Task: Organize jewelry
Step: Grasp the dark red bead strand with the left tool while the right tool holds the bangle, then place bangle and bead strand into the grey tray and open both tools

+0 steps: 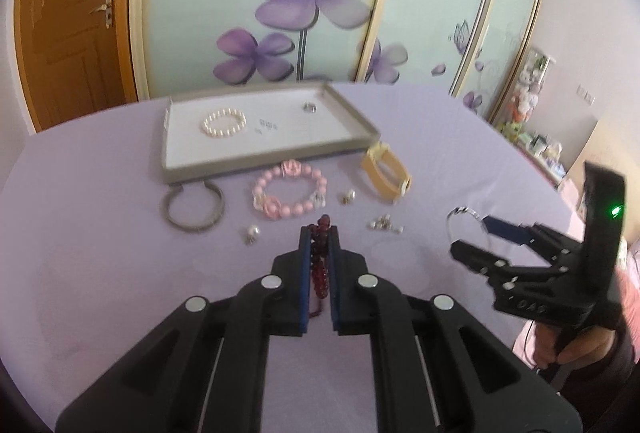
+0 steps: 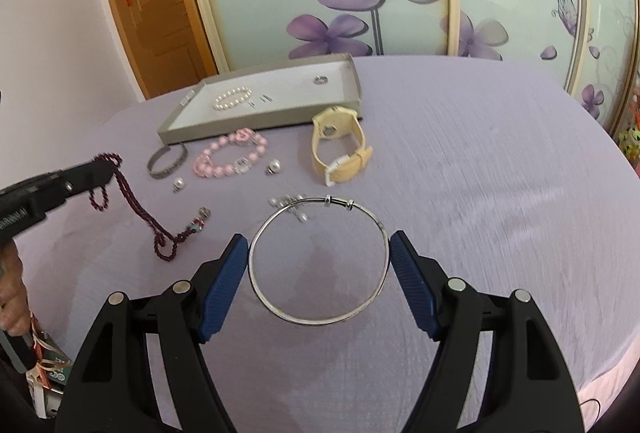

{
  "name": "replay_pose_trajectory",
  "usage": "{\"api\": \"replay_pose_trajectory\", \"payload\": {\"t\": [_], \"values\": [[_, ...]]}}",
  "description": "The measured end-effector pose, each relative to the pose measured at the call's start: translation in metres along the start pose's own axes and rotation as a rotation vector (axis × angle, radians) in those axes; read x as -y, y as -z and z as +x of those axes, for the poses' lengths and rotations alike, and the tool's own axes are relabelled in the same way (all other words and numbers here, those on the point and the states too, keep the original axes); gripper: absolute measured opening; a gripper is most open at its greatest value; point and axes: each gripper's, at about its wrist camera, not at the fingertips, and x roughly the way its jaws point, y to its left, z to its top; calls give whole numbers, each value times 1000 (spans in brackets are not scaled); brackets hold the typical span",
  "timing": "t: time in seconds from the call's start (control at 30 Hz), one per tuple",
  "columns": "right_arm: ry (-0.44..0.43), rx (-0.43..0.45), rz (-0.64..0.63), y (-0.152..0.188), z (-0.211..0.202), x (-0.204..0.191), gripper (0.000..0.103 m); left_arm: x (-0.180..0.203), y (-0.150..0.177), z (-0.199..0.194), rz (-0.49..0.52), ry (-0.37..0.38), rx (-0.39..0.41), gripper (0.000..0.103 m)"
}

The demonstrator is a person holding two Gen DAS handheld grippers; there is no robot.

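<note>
We had the lilac table [image 2: 480,161] under everything, w/ the grey tray [image 1: 280,157] at its far side, already holding a pearl bracelet [image 1: 224,122], a ring [image 1: 309,107] and some tiny studs. Loose pieces lay in front of the tray: the cream watch [image 2: 340,145], the pink bead bracelet [image 1: 288,193], a dark metal bangle [image 1: 194,211], a few pearl earrings.

Our left gripper [image 1: 319,233] was clamped tight on the dark red bead necklace [image 2: 132,193]; its upper part was pinched between the pads, the rest draped down, w/ the charm end apparently on the cloth (hard to be sure of contact). Our right gripper [image 2: 319,255] stood wide, pads bearing on both sides of the silver bangle [image 2: 318,261], which was held clear of the cloth.

Both pieces were probably bound for the tray. To do it well we judged: raise the necklace until its tail clears the loose earrings, carry it low over the tray's near wall, lay the tail first, then release. The bangle should stay level; a thin hoop can spring out of a light squeeze.
</note>
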Motion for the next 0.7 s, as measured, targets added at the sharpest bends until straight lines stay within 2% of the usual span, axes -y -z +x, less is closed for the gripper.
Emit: {"api": "replay_pose_trajectory", "payload": {"t": [0.33, 0.7], "values": [[-13, 65, -35, -33, -10, -16, 74, -13, -43, -46, -32, -13, 130, 8], [-35, 76, -45, -74, 9, -24, 74, -19, -102, -71, -9, -85, 208, 8]]}}
